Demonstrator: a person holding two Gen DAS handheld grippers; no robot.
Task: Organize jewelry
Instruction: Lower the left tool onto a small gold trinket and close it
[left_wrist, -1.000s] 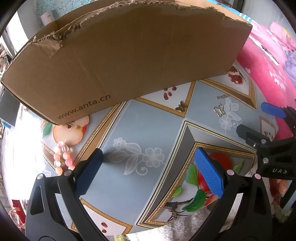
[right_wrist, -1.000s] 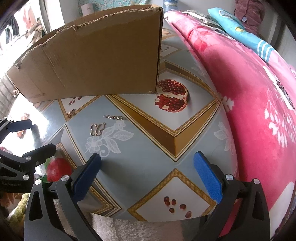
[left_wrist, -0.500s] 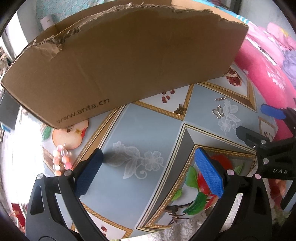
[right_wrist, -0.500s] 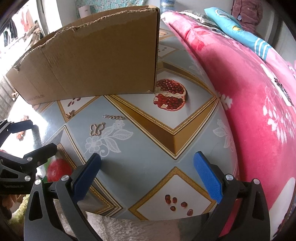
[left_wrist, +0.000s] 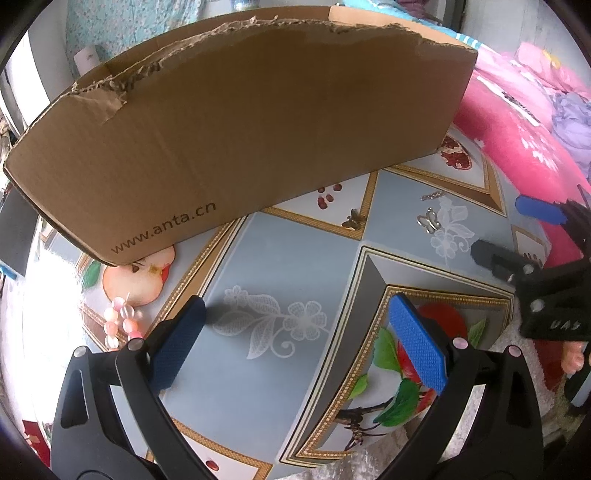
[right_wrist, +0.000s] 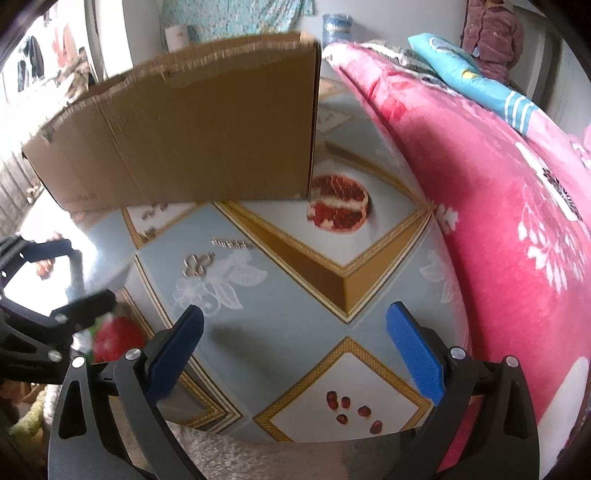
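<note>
Jewelry pieces (right_wrist: 197, 263) are scattered on the counter (right_wrist: 280, 302) beside a cardboard box (left_wrist: 258, 133); both the left hand-held gripper (left_wrist: 295, 343) and the right hand-held gripper (right_wrist: 295, 343) are held wide apart, empty.

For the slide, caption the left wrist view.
Open left claw over patterned tablecloth, facing cardboard box; pink bead bracelet nearby.

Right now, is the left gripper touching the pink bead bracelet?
Apart. In the left wrist view, the left gripper is open; tabletop shows between its left finger and the pink bead bracelet.
</note>
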